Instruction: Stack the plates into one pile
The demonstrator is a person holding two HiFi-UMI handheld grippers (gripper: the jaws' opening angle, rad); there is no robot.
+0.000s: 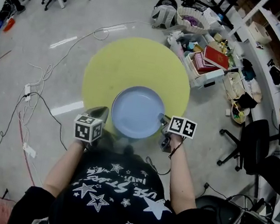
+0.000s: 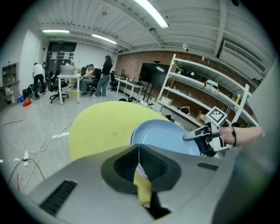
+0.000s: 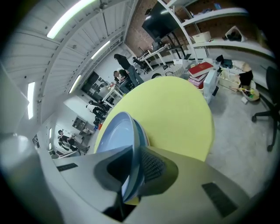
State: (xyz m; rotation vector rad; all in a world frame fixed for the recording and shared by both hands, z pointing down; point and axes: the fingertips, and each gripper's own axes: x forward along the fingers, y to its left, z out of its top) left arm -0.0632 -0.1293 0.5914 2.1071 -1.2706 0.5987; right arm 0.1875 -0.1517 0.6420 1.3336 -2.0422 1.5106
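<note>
Blue plates (image 1: 137,111) lie in a pile at the near edge of the round yellow table (image 1: 137,61). In the right gripper view two rims show, one plate (image 3: 116,131) on top of another. My right gripper (image 1: 163,119) is at the pile's right rim, and its jaws (image 3: 135,151) are shut on that rim with one pad above and one below. My left gripper (image 1: 101,112) is at the pile's left edge. In its own view the left gripper (image 2: 139,151) has its tips together, with the plate (image 2: 168,135) just beyond them. The right gripper (image 2: 194,134) shows across the plate.
White crates with books (image 1: 210,62) and clutter stand on the floor past the table at the right. A black office chair (image 1: 260,147) is at the right and cables (image 1: 32,98) run over the floor at the left. People stand at desks (image 2: 96,78) far off.
</note>
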